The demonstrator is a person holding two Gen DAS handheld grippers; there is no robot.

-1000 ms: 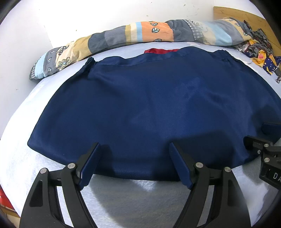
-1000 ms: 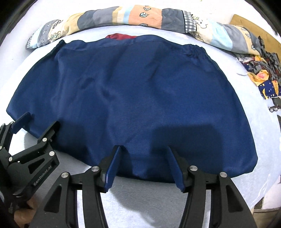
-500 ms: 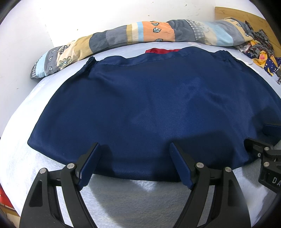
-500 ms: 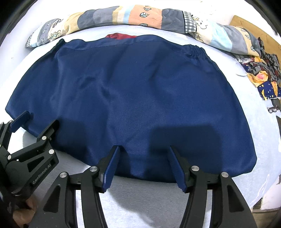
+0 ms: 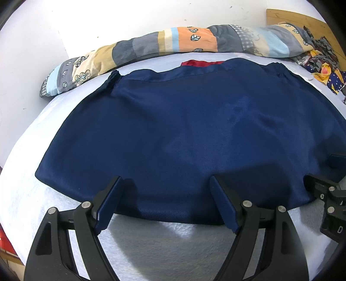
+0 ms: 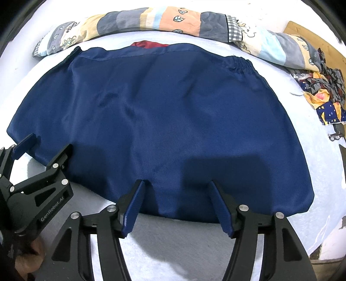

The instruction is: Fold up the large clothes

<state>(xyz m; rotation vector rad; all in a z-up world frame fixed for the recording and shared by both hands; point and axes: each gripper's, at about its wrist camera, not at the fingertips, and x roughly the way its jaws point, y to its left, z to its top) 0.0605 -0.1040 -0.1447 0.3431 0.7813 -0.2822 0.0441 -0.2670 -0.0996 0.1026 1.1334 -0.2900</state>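
Note:
A large navy satin garment (image 5: 183,129) lies spread flat on the white bed (image 5: 173,248), its elastic waistband on the far side with a red lining (image 5: 201,63) peeking out there. My left gripper (image 5: 165,179) stands open over the near hem, towards the garment's left end, pads off the cloth. My right gripper (image 6: 177,183) hovers over the near hem further right on the garment (image 6: 162,112). Its jaws are opening, and only the flat hem lies under the gap, unpinched. Each gripper appears in the other's view: the left gripper (image 6: 46,147), the right gripper (image 5: 324,170).
A rolled patchwork quilt (image 5: 188,40) runs along the back wall. A heap of patterned clothes (image 6: 324,95) sits at the far right beside a wooden board (image 5: 302,19). A hand (image 6: 28,255) holds the left gripper. The bed's edge drops off at the right.
The right gripper's jaws have spread a little wider. The garment and both hands stay where they were.

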